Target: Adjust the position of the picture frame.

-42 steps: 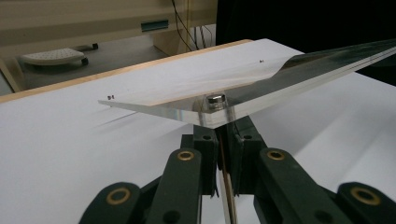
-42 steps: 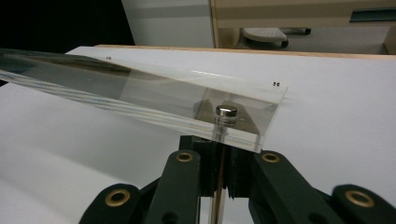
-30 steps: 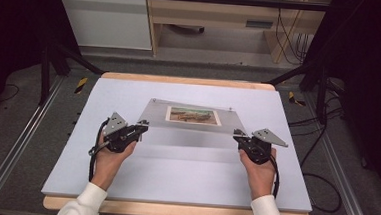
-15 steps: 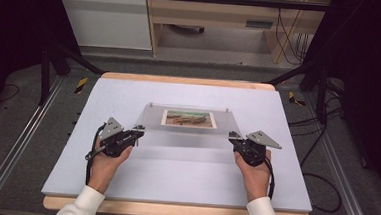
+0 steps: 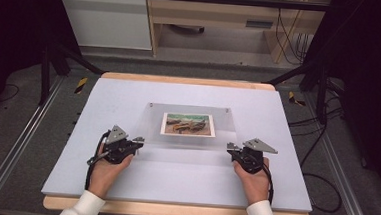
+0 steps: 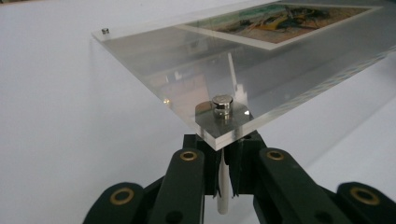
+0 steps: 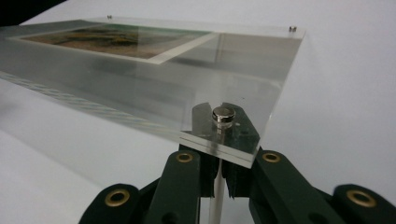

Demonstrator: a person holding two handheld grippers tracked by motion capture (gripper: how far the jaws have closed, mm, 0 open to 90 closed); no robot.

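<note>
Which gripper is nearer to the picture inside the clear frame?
Neither clearly: the left gripper and right gripper each clamp a near corner of the clear frame, roughly equally far from the picture between them.

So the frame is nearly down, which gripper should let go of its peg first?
Neither is clearly better placed. The left gripper and right gripper mirror each other, each shut on a white leg under a near corner of the clear acrylic frame. If forced, I'd say left; its corner looks slightly lower.

Hidden and cut-off parts

The clear acrylic picture frame (image 6: 243,70) ran past the picture's right edge; its thin white leg (image 6: 223,186) sat half-hidden between the jaws.
</note>
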